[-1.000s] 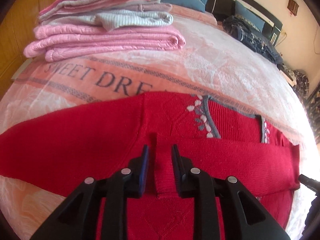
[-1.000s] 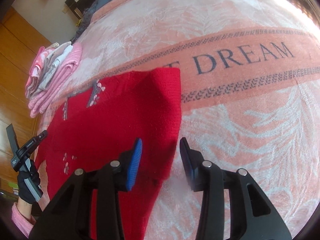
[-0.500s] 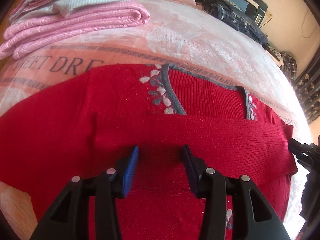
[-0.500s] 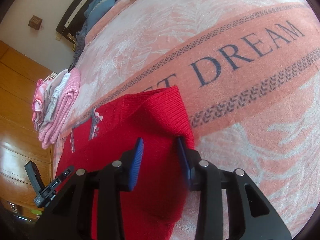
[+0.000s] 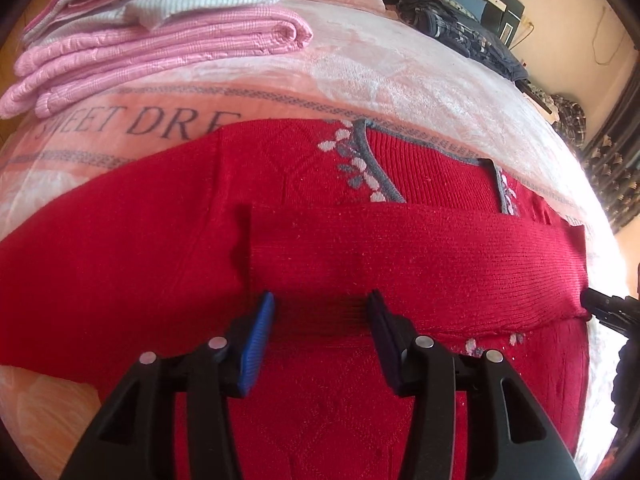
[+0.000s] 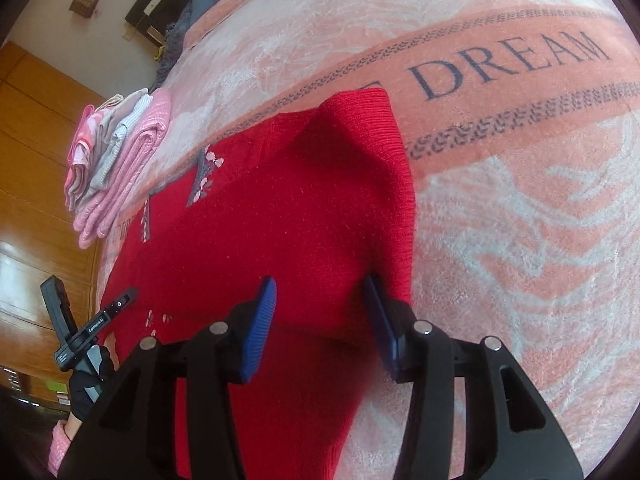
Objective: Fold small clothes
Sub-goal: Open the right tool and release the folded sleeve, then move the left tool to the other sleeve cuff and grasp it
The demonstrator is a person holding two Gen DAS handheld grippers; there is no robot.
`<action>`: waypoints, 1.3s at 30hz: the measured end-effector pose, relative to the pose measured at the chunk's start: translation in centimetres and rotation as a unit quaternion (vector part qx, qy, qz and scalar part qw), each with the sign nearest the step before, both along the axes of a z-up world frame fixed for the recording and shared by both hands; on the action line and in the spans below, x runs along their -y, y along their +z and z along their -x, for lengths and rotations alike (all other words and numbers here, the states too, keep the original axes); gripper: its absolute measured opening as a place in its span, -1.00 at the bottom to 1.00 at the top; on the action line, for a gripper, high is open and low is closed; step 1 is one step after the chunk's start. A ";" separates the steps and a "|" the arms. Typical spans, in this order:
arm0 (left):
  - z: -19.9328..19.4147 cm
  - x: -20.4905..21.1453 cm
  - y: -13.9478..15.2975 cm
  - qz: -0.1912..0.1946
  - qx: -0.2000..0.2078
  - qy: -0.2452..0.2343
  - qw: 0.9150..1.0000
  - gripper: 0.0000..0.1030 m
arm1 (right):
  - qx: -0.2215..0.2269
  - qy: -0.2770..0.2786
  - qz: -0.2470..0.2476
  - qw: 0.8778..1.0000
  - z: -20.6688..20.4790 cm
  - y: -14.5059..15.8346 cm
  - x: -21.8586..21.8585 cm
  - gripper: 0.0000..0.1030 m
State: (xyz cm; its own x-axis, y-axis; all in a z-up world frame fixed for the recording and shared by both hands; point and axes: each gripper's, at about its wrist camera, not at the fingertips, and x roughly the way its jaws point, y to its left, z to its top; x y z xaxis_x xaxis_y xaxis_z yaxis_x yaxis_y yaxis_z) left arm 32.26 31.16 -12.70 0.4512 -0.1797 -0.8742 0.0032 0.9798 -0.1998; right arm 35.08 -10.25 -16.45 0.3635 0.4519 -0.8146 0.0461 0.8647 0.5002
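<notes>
1. The left gripper (image 5: 320, 312) is wide open and holds nothing. Its two blue pads sit just over a red band of knit cloth, one pad on each side.
2. The right gripper (image 6: 318, 304) is open wide too. It holds nothing, though the raised red edge at 1 o'clock is just beside its right pad.
3. The red sweater (image 5: 168, 240) lies flat on the pink blanket (image 5: 420, 92). In the left wrist view it fills the middle, from 9 o'clock over to 3 o'clock. One sleeve (image 5: 440, 248) is folded across its front.
4. I think the step now is the next fold of the sweater. To do it well, each gripper should pinch only the edge it means to lift. Both should lift together and lay the cloth down slowly, so the folded sleeve does not slide out.
5. The bump near the right gripper should be pressed flat first, I think.
6. Only the left wrist view shows the grey neck trim with little white leaves (image 5: 360, 164) up close, and a dark heap of clothes (image 5: 460, 36) at 1 o'clock.
7. Only the right wrist view shows a gloved hand (image 6: 86, 384) at 8 o'clock and the brown wooden wardrobe (image 6: 36, 140) at 9 o'clock.
8. Both views show the pile of folded pink clothes (image 6: 116, 168).
</notes>
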 end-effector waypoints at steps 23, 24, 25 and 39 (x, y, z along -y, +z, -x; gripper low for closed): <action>18.0 -35.7 1.1 0.134 -0.062 0.361 0.921 0.06 | 0.019 0.154 0.028 0.987 0.2 3.7 -18.1 0.12; 18.9 -37.2 1.0 0.148 -0.055 0.382 0.911 0.06 | 0.022 0.160 0.033 0.986 0.1 3.8 -18.9 0.12; 19.5 -38.7 0.7 0.158 -0.050 0.400 0.901 0.06 | 0.025 0.166 0.038 0.985 0.1 3.7 -19.7 0.12; 18.6 -46.7 -1.6 0.197 0.016 0.454 0.869 -0.22 | 0.024 0.167 0.038 0.985 -0.7 2.2 -22.7 0.15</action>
State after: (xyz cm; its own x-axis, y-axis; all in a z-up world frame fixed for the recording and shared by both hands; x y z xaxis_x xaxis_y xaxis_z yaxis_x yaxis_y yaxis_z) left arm 13.65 77.87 -14.33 0.5863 -0.0197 -0.8098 -0.7234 0.4373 -0.5343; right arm 35.82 12.43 -14.30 0.2433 0.4921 -0.8358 -0.2700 0.8620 0.4290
